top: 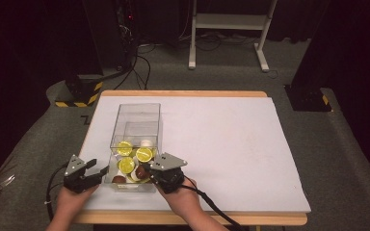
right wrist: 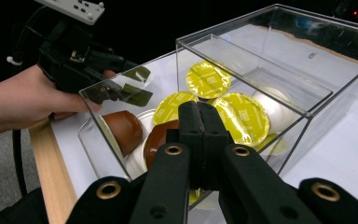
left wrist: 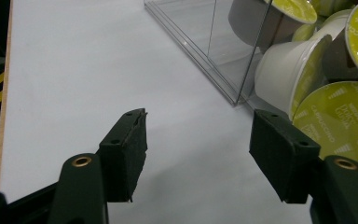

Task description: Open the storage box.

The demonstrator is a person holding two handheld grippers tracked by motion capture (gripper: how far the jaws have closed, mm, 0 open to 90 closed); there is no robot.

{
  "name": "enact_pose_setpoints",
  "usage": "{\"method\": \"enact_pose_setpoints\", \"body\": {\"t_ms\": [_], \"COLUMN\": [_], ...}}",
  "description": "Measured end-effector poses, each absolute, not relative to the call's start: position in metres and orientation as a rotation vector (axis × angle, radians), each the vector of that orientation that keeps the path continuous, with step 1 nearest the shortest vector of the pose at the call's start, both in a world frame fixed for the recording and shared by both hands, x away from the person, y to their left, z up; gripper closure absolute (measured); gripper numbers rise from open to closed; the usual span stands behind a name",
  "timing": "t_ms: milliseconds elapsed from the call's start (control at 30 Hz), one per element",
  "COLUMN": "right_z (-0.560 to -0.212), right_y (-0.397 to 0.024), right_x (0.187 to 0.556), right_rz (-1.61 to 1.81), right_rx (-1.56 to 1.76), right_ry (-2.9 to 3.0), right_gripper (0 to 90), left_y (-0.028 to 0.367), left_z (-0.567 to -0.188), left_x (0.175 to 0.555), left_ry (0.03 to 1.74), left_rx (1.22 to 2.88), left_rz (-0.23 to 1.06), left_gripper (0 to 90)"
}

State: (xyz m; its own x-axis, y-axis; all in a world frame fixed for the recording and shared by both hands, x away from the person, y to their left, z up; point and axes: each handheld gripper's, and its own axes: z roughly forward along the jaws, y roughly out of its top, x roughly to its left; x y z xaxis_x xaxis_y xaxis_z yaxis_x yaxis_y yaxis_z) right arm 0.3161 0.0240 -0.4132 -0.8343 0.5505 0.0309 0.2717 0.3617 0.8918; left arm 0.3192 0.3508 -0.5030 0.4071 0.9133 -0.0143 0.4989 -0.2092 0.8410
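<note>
Fingers of right gripper (right wrist: 200, 135) clenched over capsules (right wrist: 242, 116) in clear box (top: 135, 120), left gripper (left wrist: 200, 154) released beside it

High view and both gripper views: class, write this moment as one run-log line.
left gripper: open, beside box | right gripper: shut, empty, over box | capsules: in box | table: white

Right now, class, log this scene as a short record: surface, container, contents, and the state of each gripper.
surface: white table top
container: clear plastic box, open at its near end
contents: coffee capsules, yellow-green lids, some brown, some white
left gripper: jaws open, holding nothing, beside the box
right gripper: jaws shut, nothing visibly between them, at the box's near end over the capsules
</note>
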Motion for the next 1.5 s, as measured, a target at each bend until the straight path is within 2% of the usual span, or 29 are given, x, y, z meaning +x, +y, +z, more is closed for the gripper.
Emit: {"method": "enact_pose_setpoints", "body": {"t_ms": [1500], "right_z": [-0.397], "right_y": [0.016], "right_x": [0.328], "right_rz": [1.573], "right_rx": [0.715], "right_ry": [2.205], "right_gripper": [90.0], "left_y": [0.349], "left_z": [-0.503], "left_x": [0.319], "left_ry": [1.210], "left_rx": [1.863], "left_rz": [0.648], "left_gripper": [36.8]}}
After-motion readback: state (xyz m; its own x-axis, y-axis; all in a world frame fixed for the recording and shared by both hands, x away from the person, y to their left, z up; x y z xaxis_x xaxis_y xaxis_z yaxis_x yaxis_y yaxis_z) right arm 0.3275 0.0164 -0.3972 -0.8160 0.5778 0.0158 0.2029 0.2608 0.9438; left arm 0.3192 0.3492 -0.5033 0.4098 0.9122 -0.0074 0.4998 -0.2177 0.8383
